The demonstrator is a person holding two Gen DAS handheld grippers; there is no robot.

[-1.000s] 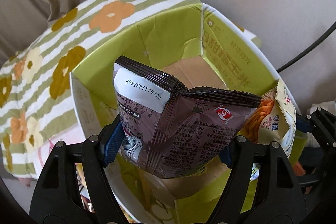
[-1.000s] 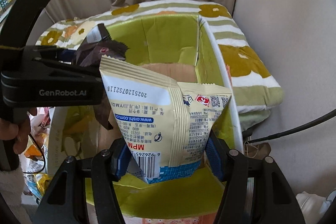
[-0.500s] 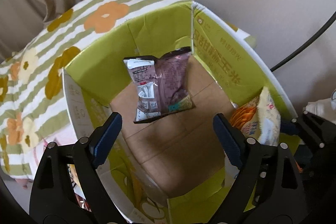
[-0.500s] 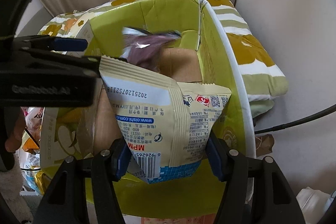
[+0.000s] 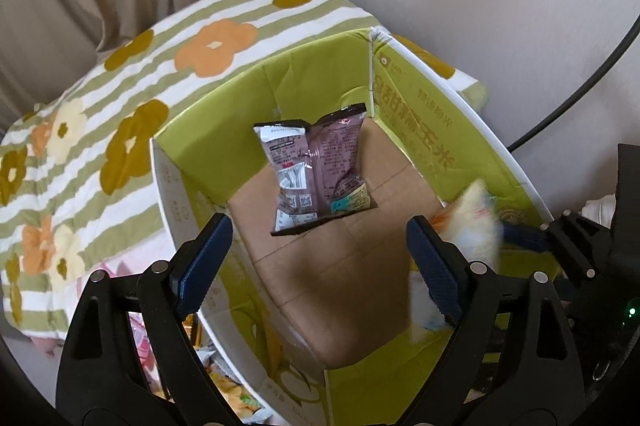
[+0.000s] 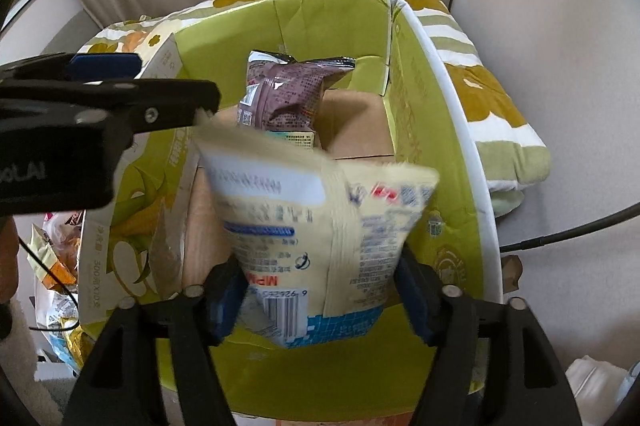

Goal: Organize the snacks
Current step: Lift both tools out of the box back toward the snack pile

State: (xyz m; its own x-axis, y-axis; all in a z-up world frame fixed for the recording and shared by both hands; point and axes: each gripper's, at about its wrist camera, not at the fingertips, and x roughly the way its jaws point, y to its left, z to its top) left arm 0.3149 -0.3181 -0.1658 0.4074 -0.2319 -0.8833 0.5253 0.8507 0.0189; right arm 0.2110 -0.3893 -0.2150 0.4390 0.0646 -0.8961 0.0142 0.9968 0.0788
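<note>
A green cardboard box (image 5: 448,154) stands open below me; it also shows in the right wrist view (image 6: 448,130). A purple snack bag (image 5: 320,170) lies inside it against the far wall, seen too in the right wrist view (image 6: 288,94). My left gripper (image 5: 320,262) is open and empty above the box. My right gripper (image 6: 320,298) is shut on a yellow snack bag (image 6: 320,234), held over the box's near edge. That bag appears blurred at the right in the left wrist view (image 5: 472,218).
A floral striped quilt (image 5: 100,114) lies behind and left of the box. Loose snack packets (image 6: 56,266) lie on the floor to the left. A black cable (image 6: 568,230) runs along the wall at right. Curtains hang behind.
My left gripper opened and let go of the purple bag, which dropped into the box. The left gripper has risen. The yellow bag in my right gripper now shows motion blur.
</note>
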